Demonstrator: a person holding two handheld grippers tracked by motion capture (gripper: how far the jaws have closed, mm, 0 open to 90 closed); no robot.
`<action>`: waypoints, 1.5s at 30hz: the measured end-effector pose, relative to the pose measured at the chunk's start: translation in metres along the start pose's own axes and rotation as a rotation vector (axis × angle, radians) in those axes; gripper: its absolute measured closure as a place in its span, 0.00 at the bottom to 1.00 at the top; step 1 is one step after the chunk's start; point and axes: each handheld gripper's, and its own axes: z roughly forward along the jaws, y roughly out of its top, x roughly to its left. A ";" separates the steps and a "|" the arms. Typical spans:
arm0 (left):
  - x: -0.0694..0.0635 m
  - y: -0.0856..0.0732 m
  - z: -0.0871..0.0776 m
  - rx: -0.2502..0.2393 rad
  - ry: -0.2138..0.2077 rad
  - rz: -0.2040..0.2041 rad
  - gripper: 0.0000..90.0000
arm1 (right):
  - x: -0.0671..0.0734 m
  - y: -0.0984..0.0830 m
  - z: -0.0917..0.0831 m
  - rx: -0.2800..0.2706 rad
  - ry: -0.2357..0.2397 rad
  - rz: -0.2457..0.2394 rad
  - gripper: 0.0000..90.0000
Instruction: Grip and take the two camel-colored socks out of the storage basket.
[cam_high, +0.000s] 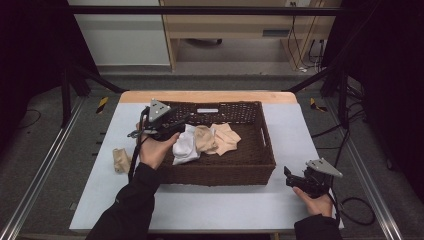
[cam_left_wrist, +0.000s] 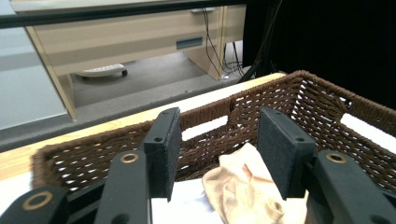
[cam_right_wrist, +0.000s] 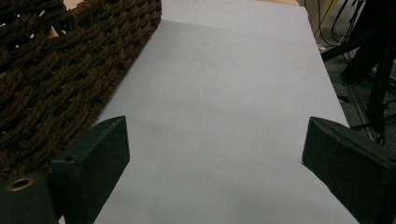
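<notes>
the dark woven basket (cam_high: 260, 150) sits in the middle of a pale blue-grey table (cam_high: 220, 205), long axis left to right, with white and beige socks (cam_high: 200, 142) inside at its left. one more beige sock (cam_high: 120, 160) lies on the table left of it. the left gripper (cam_left_wrist: 217, 140) hangs over the basket's left end and the right gripper (cam_high: 290, 177) rests near right, both with jaws apart and empty.

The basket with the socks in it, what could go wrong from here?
1. The left gripper hangs open over the socks inside the basket; closing now it could pinch the white sock and the tan sock together.
2. One tan sock lies outside on the table, behind the left arm, and might be missed.
</notes>
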 end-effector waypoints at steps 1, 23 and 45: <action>0.000 0.000 0.000 0.000 0.000 0.000 0.54 | 0.000 0.000 0.000 0.000 0.000 0.000 0.09; -0.008 -0.037 0.077 0.195 0.013 0.017 0.50 | 0.000 0.000 0.000 0.000 0.008 0.007 0.09; -0.005 -0.055 0.095 0.396 -0.032 0.035 0.52 | 0.000 0.000 0.001 0.004 0.014 0.011 0.09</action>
